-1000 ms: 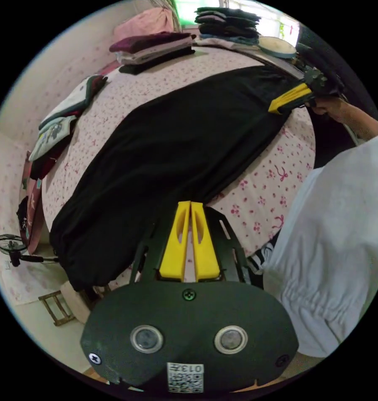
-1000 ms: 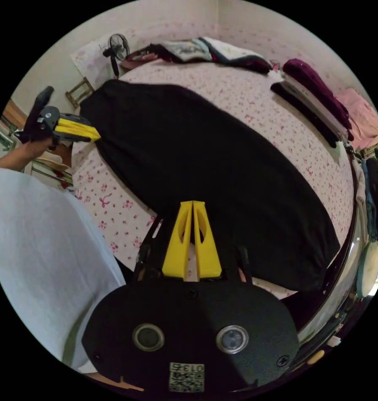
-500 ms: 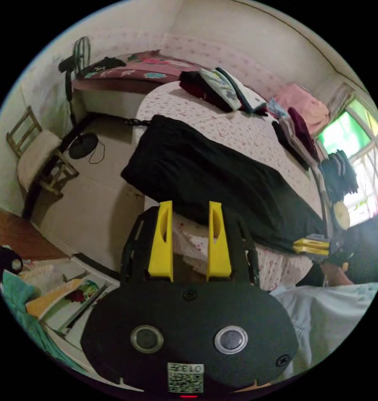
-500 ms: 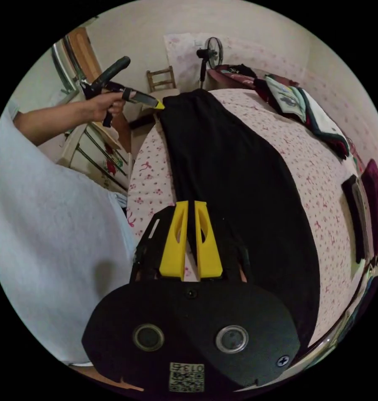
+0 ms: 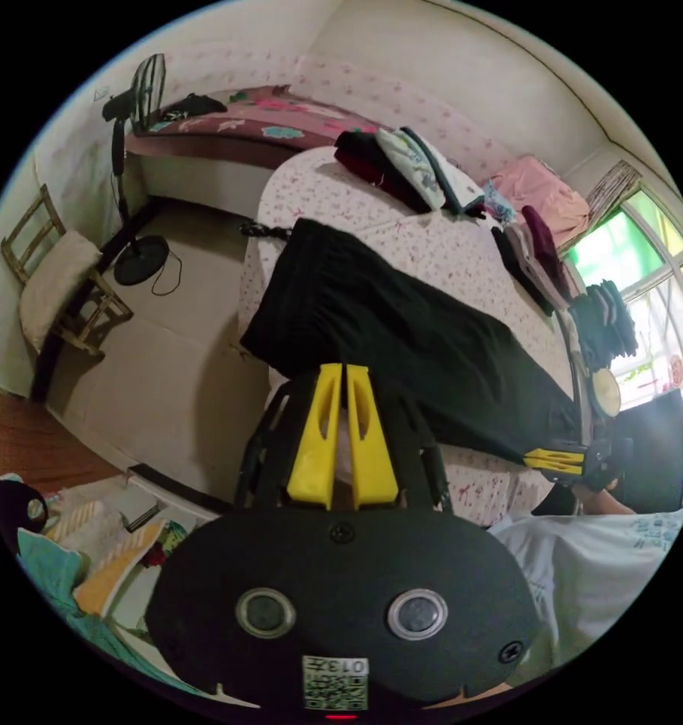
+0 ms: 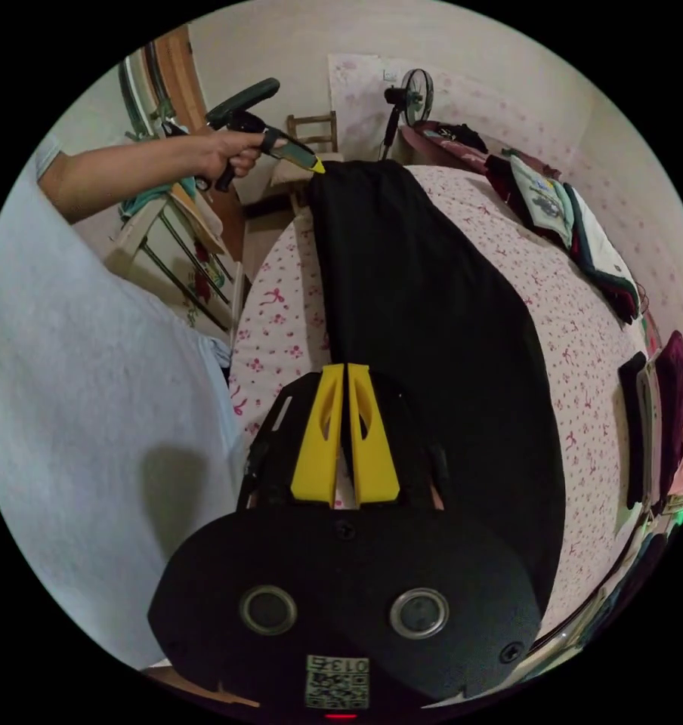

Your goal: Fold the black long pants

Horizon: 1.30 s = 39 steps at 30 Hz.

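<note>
The black long pants [image 5: 402,332] lie stretched out lengthwise across a bed with a pink-flowered sheet [image 5: 432,249]. My left gripper [image 5: 344,370] is shut on the near edge of the pants by the end that hangs toward the floor. In the left gripper view the right gripper [image 5: 530,458] pinches the opposite end. In the right gripper view the pants [image 6: 432,317] run away from my right gripper [image 6: 345,368], which is shut on their near edge. A hand holds the left gripper [image 6: 320,168] at the far end.
Folded clothes [image 5: 413,162] lie at the far side of the bed, with more stacks [image 5: 538,242] near the window. A standing fan [image 5: 134,98] and a wooden chair [image 5: 54,279] are on the floor beyond the bed's end. The person's white top [image 6: 77,423] is close on the left.
The left gripper let go of the pants' side, opened, shifted to the end by the floor and shut there. The right gripper stayed shut on its end.
</note>
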Tool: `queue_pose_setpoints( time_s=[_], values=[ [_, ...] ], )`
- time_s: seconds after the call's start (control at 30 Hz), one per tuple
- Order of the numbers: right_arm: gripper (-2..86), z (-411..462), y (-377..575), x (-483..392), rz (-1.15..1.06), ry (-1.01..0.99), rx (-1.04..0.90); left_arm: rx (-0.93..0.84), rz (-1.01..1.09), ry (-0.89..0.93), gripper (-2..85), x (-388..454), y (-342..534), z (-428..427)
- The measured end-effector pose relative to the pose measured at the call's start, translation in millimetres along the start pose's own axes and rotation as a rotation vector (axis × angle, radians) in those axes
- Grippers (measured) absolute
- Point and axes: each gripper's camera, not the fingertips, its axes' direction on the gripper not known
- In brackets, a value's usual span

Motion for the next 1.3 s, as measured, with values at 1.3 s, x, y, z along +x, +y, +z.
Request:
queue_pose_setpoints(
  time_s=[1.3],
  values=[
    [0.5, -17, -133, 141, -0.047, 0.198, 0.010, -0.069, 0.931, -0.209, 2.3, 271, -146, 101]
  ],
)
